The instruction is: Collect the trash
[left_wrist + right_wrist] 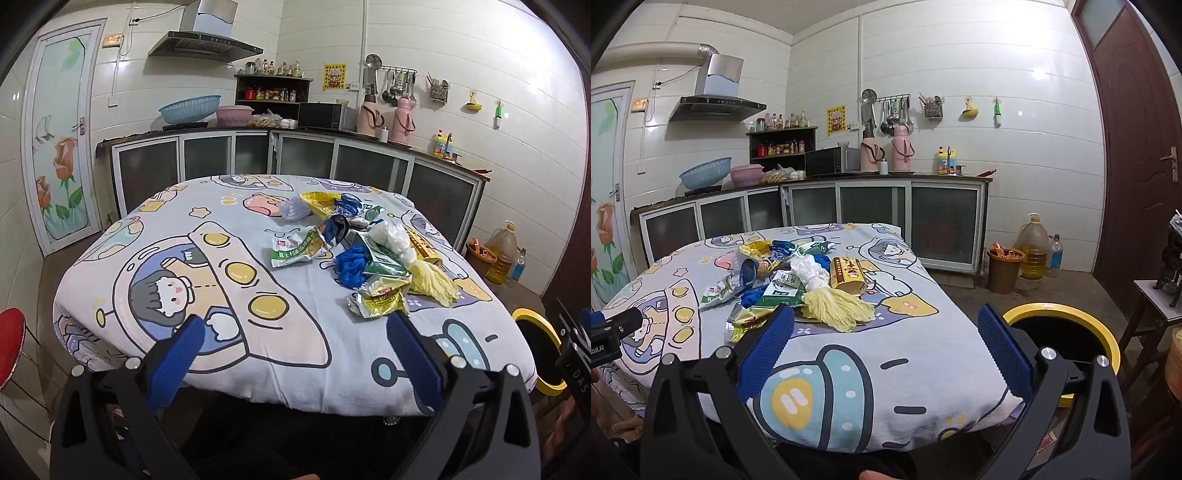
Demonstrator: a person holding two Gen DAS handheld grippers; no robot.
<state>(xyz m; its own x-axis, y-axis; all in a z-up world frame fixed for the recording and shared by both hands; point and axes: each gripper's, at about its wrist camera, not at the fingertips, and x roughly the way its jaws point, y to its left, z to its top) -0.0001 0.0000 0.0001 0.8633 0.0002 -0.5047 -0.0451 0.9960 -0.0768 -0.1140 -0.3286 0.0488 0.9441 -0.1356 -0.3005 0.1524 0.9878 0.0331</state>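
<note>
Here, both the left claw [295,332] and the right claw [886,325] gape wide, holding nothing. One trash heap [798,284] lies on the desk [923,354]: two yellow wrappers, one blue glove [351,264], overlapping pieces uncountable. One yellow-rimmed bin [1067,314] stands partly hidden beside it.

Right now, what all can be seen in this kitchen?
Table cloth: one, pale cartoon print, covering the table.
Snack wrappers: several, yellow and green, piled on the cloth.
Yellow box: one, lying in the pile.
Blue plastic: one crumpled piece, in the pile.
White bag: one, crumpled, mid-pile.
Pale yellow bag: one, near edge of the pile.
Bin: one, yellow rim, on the floor beside the table.
Oil jug: one, amber, by the cabinets.
Flasks: two, pink, on the counter.
Left gripper: open, empty.
Right gripper: open, empty.
</note>
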